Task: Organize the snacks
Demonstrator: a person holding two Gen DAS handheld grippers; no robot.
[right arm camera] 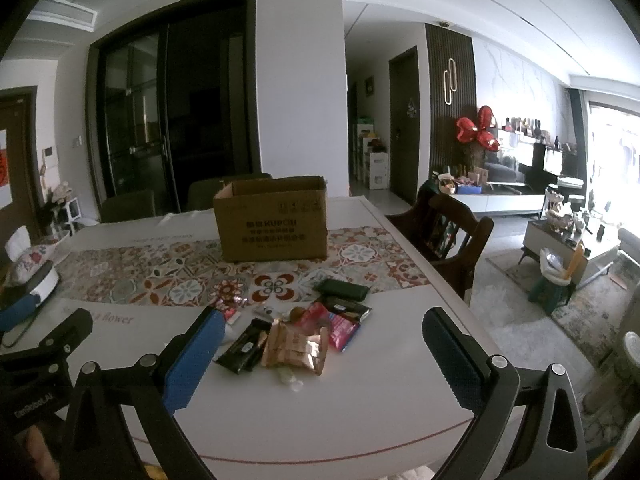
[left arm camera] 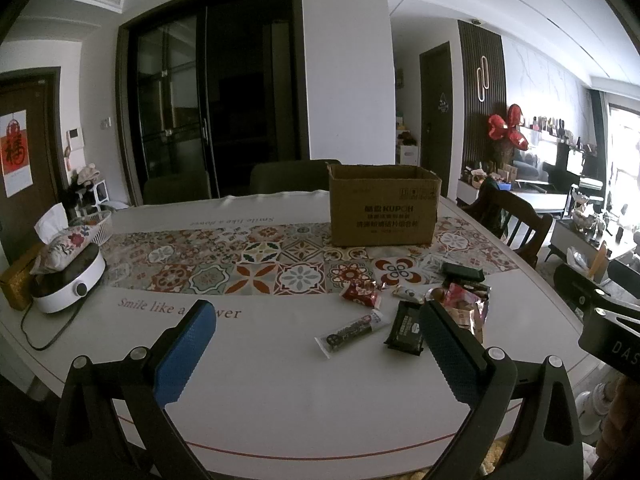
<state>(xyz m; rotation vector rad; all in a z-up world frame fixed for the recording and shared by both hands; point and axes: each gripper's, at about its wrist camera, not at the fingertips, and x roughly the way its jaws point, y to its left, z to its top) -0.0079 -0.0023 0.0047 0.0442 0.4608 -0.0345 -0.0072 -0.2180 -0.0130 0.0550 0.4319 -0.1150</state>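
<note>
An open cardboard box (left arm camera: 384, 206) (right arm camera: 274, 220) stands on the patterned runner at the far side of the table. A heap of snack packets lies nearer: a long white-and-black bar (left arm camera: 352, 332), a black packet (left arm camera: 408, 328) (right arm camera: 244, 346), a red wrapper (left arm camera: 360, 292), a rose-gold packet (right arm camera: 296, 346), a pink packet (right arm camera: 340, 326) and a dark pouch (right arm camera: 342, 289) (left arm camera: 464, 271). My left gripper (left arm camera: 316, 340) is open above the white tabletop, left of the heap. My right gripper (right arm camera: 324, 344) is open too, with the heap between and beyond its blue fingers.
A white cooker (left arm camera: 68, 280) with a tissue pouch (left arm camera: 64, 240) on it sits at the table's left end. A wooden chair (right arm camera: 448, 236) stands at the right side, dark chairs behind the box. The living room lies to the right.
</note>
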